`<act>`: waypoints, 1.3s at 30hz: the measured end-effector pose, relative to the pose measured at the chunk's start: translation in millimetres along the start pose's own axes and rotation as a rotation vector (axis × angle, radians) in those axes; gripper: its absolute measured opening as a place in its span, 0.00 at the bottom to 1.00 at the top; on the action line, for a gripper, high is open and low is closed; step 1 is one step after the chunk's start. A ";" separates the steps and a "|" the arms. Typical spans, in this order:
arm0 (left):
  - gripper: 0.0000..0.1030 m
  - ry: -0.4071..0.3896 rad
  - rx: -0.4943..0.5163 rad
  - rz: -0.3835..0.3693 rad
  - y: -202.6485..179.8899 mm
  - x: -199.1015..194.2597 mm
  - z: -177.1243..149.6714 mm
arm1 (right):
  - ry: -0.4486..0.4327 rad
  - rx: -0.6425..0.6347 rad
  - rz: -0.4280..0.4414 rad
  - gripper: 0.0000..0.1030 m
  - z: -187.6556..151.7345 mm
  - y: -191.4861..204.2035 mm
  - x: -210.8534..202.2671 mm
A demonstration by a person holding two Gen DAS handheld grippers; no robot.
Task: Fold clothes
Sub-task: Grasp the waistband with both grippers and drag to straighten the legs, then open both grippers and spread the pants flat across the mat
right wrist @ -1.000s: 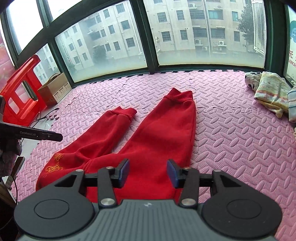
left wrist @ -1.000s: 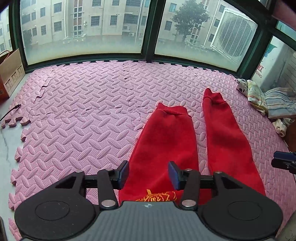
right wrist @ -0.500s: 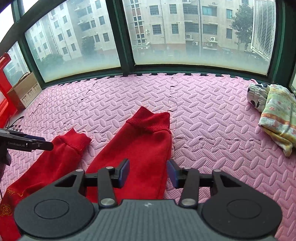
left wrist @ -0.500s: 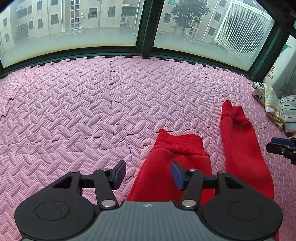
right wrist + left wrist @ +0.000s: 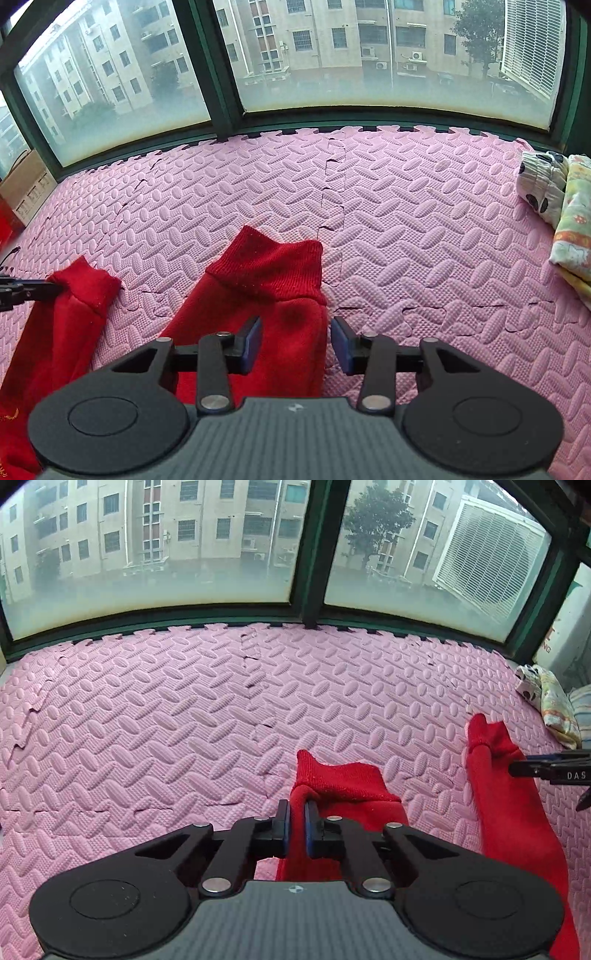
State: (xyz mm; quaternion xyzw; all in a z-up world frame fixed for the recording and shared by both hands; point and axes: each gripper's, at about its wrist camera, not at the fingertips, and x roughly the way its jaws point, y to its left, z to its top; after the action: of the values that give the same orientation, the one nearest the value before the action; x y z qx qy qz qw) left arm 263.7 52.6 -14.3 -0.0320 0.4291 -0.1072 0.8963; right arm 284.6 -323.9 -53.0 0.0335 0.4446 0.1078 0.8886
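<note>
Pinching the left cuff (image 5: 343, 779) of the red trousers (image 5: 266, 295) on the pink mat (image 5: 184, 720), my left gripper (image 5: 297, 825) is clamped; right gripper (image 5: 295, 341) gapes over the other cuff. Soft, floppy fleece: grip ribbed cuffs.

Ahead of both cuffs the pink foam mat (image 5: 406, 206) lies bare all the way to the window frame (image 5: 310, 554), which closes off the far edge. To the left of the red trousers (image 5: 266, 280) the mat is likewise open. A pile of folded laundry (image 5: 554, 206) blocks the right edge. A cardboard box (image 5: 26, 188) stands at the far left corner. Between the two trouser legs runs a narrow strip of bare mat.
</note>
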 end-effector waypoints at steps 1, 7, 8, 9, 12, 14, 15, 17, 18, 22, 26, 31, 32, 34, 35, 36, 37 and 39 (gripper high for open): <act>0.08 -0.016 -0.018 0.014 9.0 -2.6 4.4 | -0.004 -0.002 -0.004 0.31 1.8 0.3 2.3; 0.08 -0.051 -0.112 0.078 53.7 -2.9 16.3 | -0.026 -0.013 -0.028 0.13 12.4 2.1 15.8; 0.08 -0.053 -0.126 0.087 59.0 -1.6 16.9 | -0.037 -0.012 -0.032 0.12 15.7 1.8 17.2; 0.08 -0.057 -0.136 0.098 63.4 0.3 17.9 | -0.049 -0.008 -0.039 0.10 20.3 0.9 19.0; 0.08 -0.056 -0.146 0.138 70.9 6.5 22.0 | -0.067 0.004 -0.065 0.10 33.4 -1.8 28.4; 0.11 -0.051 -0.154 0.146 74.3 9.4 24.0 | -0.064 0.005 -0.075 0.10 37.8 -3.3 33.8; 0.13 -0.057 -0.150 0.148 74.6 7.9 23.9 | -0.059 0.005 -0.079 0.12 39.3 -4.1 36.3; 0.15 -0.079 -0.136 0.166 71.3 1.4 24.4 | -0.066 -0.002 -0.087 0.20 38.8 -4.1 36.0; 0.15 -0.090 -0.124 0.161 69.2 -3.7 24.0 | -0.070 -0.010 -0.086 0.21 37.9 -3.5 33.1; 0.15 -0.098 -0.060 0.101 55.4 -22.4 15.8 | -0.085 -0.059 -0.071 0.22 31.6 1.6 13.5; 0.15 -0.023 0.024 0.058 35.3 -29.0 -8.9 | -0.076 -0.113 -0.005 0.37 21.1 16.6 -7.0; 0.15 0.042 0.074 0.015 13.4 -20.4 -34.7 | -0.034 -0.175 0.095 0.38 8.5 48.0 -19.9; 0.15 0.046 0.077 0.006 9.8 -18.1 -37.6 | -0.025 -0.186 0.116 0.38 6.6 55.1 -21.0; 0.15 0.053 0.082 -0.011 2.5 -13.4 -43.3 | -0.009 -0.211 0.155 0.38 3.1 69.8 -23.1; 0.15 0.057 0.085 -0.020 -1.2 -11.1 -46.2 | -0.003 -0.228 0.172 0.38 1.6 77.7 -23.9; 0.15 0.059 0.086 -0.030 -4.8 -8.9 -48.4 | 0.000 -0.242 0.187 0.38 0.7 84.7 -24.5; 0.15 0.057 0.081 -0.043 -8.0 -7.2 -48.5 | -0.001 -0.253 0.199 0.38 0.2 90.8 -24.8; 0.15 0.050 0.067 -0.078 -12.3 -5.3 -50.4 | 0.001 -0.275 0.227 0.38 -0.7 105.1 -23.8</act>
State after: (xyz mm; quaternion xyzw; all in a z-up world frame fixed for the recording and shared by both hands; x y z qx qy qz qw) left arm 219.3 43.5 -40.2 -0.0158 0.4457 -0.1572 0.8811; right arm 253.2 -226.8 -18.5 -0.0386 0.4195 0.2674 0.8666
